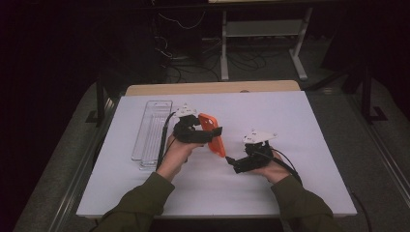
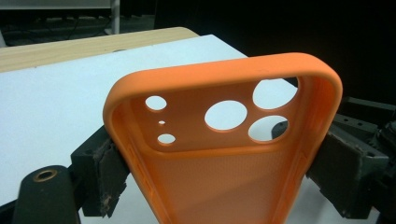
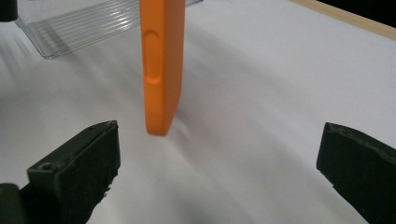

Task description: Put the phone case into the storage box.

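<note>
An orange phone case (image 1: 218, 145) is held above the white table sheet (image 1: 300, 159), tilted, with its camera cut-outs at the far end. My left gripper (image 1: 215, 134) is shut on it across its width. In the left gripper view the pads (image 2: 112, 175) press on both long sides of the case (image 2: 224, 191). My right gripper (image 1: 231, 163) sits low, to the right of the case's near end, open with nothing between its fingers. In the right gripper view the case (image 3: 161, 70) hangs edge-on ahead of the wide-apart jaws, nearer the left one, and touches neither.
A clear plastic tray (image 1: 152, 130) lies lengthwise at the left of the sheet, and the same tray (image 3: 84, 28) appears behind the case in the right gripper view. A wooden table edge (image 1: 212, 88) runs along the back. Dark floor, cables and a stand lie beyond.
</note>
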The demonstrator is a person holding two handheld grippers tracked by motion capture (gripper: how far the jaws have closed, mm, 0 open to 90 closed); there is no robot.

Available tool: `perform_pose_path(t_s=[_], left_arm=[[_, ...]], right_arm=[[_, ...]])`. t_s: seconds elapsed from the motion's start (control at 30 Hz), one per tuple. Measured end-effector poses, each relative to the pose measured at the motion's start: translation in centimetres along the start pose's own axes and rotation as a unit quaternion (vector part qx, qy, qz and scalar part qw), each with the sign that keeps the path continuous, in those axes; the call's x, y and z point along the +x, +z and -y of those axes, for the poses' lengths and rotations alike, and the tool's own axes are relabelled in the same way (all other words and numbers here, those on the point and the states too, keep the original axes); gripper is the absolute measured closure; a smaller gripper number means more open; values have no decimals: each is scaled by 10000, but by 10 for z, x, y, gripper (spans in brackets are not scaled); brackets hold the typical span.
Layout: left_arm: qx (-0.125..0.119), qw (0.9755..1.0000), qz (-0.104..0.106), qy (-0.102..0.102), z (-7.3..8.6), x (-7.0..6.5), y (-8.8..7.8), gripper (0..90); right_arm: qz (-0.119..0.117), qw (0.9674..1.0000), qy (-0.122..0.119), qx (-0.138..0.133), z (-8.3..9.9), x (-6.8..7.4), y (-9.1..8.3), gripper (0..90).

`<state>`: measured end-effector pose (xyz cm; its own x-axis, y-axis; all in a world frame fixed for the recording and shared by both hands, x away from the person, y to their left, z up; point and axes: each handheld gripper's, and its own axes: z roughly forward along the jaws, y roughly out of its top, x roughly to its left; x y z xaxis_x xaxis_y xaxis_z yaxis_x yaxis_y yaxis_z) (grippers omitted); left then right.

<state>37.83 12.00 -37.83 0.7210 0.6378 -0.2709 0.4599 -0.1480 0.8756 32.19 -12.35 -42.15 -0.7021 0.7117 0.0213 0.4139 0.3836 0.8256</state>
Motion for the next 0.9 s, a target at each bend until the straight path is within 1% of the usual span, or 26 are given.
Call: perform_pose_path(t_s=[0.1,0.17,0.2,0.23,0.3,0.33,0.37,0.43,0.5,0.53,0.57,0.6,0.63,0.67,0.73,0.8,0.83,0.87,0.9], left_arm=[[-7,10000,-15,15,0,0,-1,146],[-3,10000,-26,42,-1,0,-1,146],[7,10000,-24,49,-1,0,-2,146],[1,10000,-23,52,-1,0,-2,146],[-18,10000,-20,47,-1,0,-2,146],[-49,10000,-11,29,-2,0,-2,146],[-47,10000,-17,46,-2,0,-3,146],[-75,10000,-13,57,-3,0,-4,146],[-81,9999,-22,64,-4,0,-5,146],[-98,9999,-14,52,-4,0,-5,146],[-95,9999,-29,62,-5,0,-6,146],[-85,9999,-37,70,-5,0,-7,146],[-118,9999,-33,52,-5,0,-7,146],[-143,9999,-28,30,-6,-1,-7,146],[-118,9999,-32,76,-7,0,-8,146],[-155,9999,-30,56,-7,-1,-8,146],[-129,9999,-26,85,-8,-1,-8,146],[-122,9999,-22,103,-8,-1,-8,146],[-94,9999,-26,110,-8,-1,-9,146]], right_arm=[[-15,10000,22,-35,5,-3,-6,0],[4,10000,57,-35,9,-4,-10,0],[34,10000,16,-37,10,-5,-12,0],[32,10000,48,-51,12,-5,-14,0],[81,10000,37,-29,15,-5,-16,0],[167,9999,-37,-4,17,-6,-17,0],[185,9998,-46,0,19,-6,-18,0],[168,9999,-12,36,23,-5,-21,0],[193,9998,-66,69,27,-5,-24,0],[178,9998,-5,79,28,-3,-25,0],[188,9998,-60,85,30,-3,-27,0],[203,9997,-67,102,32,-3,-28,0],[183,9998,-71,99,33,-2,-30,0],[213,9997,-84,120,35,-1,-32,0],[188,9998,-35,106,38,0,-35,0],[212,9997,-5,132,41,0,-38,0],[242,9996,-30,139,43,0,-39,0],[223,9997,70,113,45,0,-41,0],[211,9996,118,121,47,1,-42,0]])
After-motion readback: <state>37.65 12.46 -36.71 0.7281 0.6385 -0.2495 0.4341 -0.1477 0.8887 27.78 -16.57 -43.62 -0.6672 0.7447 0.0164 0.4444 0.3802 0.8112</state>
